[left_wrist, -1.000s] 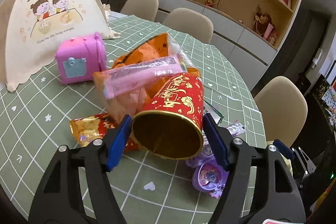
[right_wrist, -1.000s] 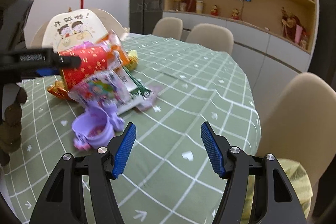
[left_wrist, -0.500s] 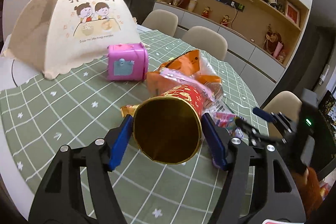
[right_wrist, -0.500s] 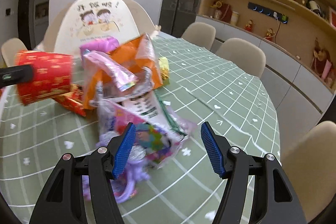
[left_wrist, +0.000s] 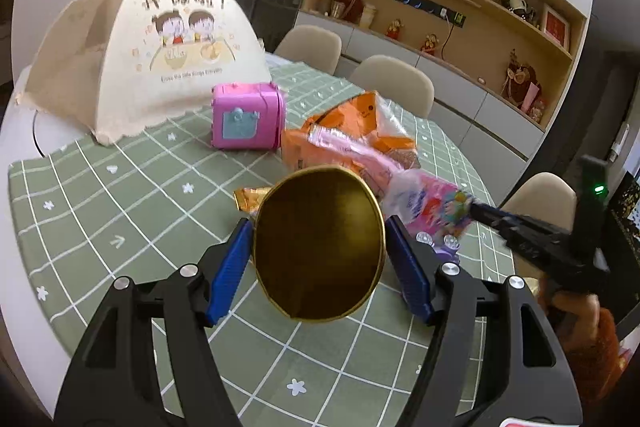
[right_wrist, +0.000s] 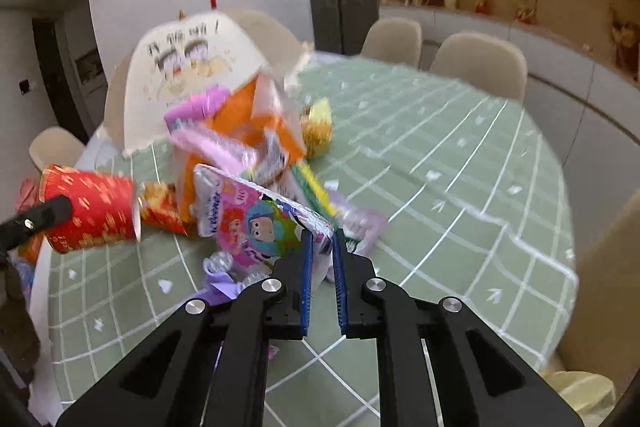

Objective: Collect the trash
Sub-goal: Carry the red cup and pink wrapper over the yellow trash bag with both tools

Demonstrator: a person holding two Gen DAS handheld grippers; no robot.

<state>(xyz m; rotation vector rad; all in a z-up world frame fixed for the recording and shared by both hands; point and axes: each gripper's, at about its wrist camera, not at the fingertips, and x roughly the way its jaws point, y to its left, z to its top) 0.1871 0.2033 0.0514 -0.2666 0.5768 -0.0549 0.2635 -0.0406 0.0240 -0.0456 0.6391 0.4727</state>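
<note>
My left gripper is shut on a red paper cup with a gold inside, its open mouth facing the camera; the cup also shows in the right wrist view, held above the table. My right gripper is shut on the corner of a pink cartoon wrapper, which also shows in the left wrist view. Behind lies a trash pile: an orange bag, a pink stick wrapper, a gold snack wrapper and a purple plastic piece.
A pink toy box and a cream mesh food cover stand at the back left of the round table with a green checked cloth. Beige chairs ring the table. A yellow-green wrapper lies beyond the pile.
My right gripper moved to the pile and shut on the pink cartoon wrapper. My left gripper lifted and pulled back with the red cup.
</note>
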